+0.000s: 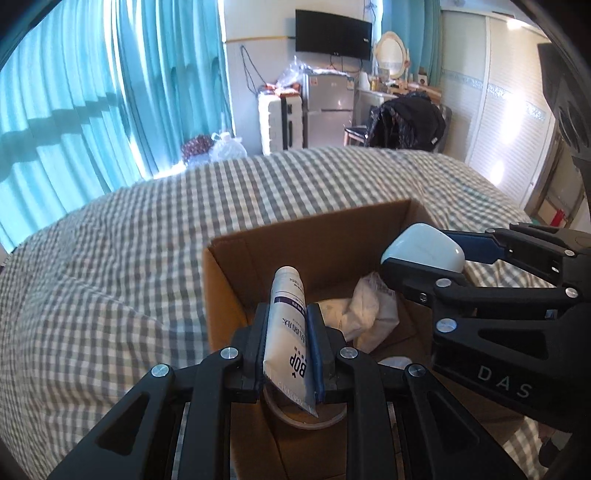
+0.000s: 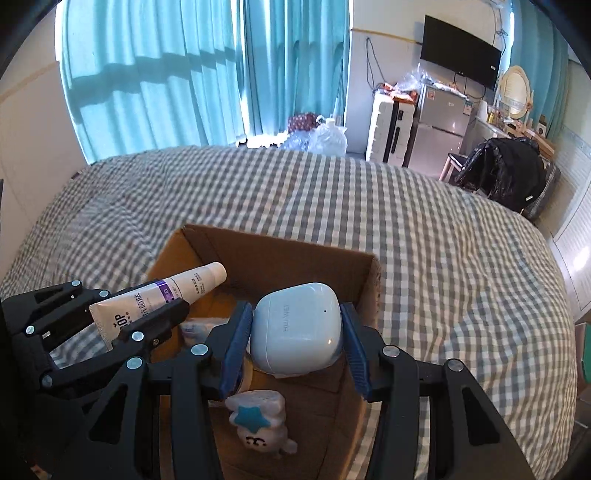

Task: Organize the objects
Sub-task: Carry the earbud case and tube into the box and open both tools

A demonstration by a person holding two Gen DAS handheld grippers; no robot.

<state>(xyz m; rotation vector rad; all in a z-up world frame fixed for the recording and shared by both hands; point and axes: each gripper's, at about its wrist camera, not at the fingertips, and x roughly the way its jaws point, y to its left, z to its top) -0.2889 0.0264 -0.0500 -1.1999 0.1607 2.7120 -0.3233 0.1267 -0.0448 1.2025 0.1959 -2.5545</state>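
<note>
An open cardboard box stands on the checked bed. My left gripper is shut on a white toothpaste tube and holds it above the box's near side; the tube also shows in the right wrist view. My right gripper is shut on a white earbuds case over the box; the case also shows in the left wrist view. Inside the box lie a crumpled white packet, a tape roll and a small white toy with a blue star.
The grey-and-white checked bedspread surrounds the box. Beyond the bed are teal curtains, a fridge, a wall TV, a chair with a black jacket and plastic bags on the floor.
</note>
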